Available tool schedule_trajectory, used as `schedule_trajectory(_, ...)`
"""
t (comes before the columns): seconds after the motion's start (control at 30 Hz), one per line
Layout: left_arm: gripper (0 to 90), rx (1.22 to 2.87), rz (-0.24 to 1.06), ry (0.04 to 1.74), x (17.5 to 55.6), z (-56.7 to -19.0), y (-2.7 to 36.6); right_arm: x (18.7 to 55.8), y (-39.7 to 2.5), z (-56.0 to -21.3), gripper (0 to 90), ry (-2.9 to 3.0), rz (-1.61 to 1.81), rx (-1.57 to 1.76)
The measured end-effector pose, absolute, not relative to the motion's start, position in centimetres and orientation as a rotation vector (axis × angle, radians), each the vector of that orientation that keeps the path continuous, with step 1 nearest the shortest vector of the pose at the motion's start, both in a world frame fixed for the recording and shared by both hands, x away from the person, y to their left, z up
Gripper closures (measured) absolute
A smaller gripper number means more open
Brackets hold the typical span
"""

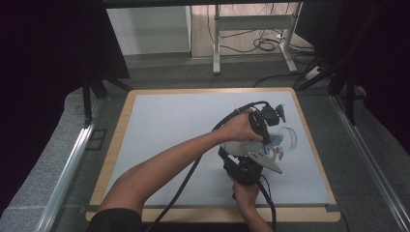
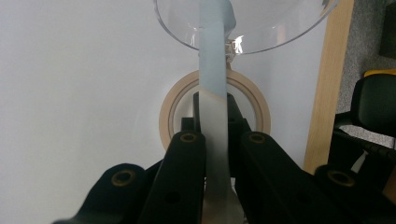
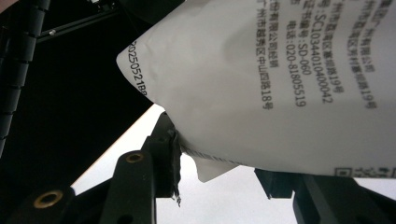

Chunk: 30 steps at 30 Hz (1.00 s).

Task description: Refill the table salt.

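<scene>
Toward four o'clock on the pale grey surface [image 1: 169,125], the high view has both hands meeting: the left gripper [image 1: 267,126] reaches across from seven o'clock, the right gripper [image 1: 249,166] comes up from six. Between them sits a white printed plastic pouch [image 1: 241,146], with a clear round plastic bowl [image 1: 289,137] just beyond at three o'clock. The surface has a light wooden rim [image 1: 118,145]; grey floor, a metal desk frame [image 1: 251,29] and loose cables lie at twelve o'clock.

Left gripper view: its jaws are closed tight on a thin pale blue and silver strip [image 2: 214,116], which runs up to the bowl [image 2: 243,28]. A beige ring of tape [image 2: 187,93] lies on the surface behind.

Right gripper view: the pouch [image 3: 280,84] hangs across; the jaws pinch its lower crimped edge at seven o'clock, the other jaw standing apart.
</scene>
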<state>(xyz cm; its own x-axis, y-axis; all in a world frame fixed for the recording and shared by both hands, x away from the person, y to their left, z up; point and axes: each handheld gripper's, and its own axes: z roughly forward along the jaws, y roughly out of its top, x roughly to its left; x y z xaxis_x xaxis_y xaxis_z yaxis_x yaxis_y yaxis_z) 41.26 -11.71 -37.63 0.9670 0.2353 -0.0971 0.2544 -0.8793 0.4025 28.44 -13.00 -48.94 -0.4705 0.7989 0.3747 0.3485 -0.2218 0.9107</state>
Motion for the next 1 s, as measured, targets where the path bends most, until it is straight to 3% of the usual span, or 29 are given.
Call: schedule_trajectory(1.0,90.0,2.697,-0.070,0.345,41.31,-37.84,-11.53,28.39,-12.85,-49.12,56.3,1.688,1.733,1.354)
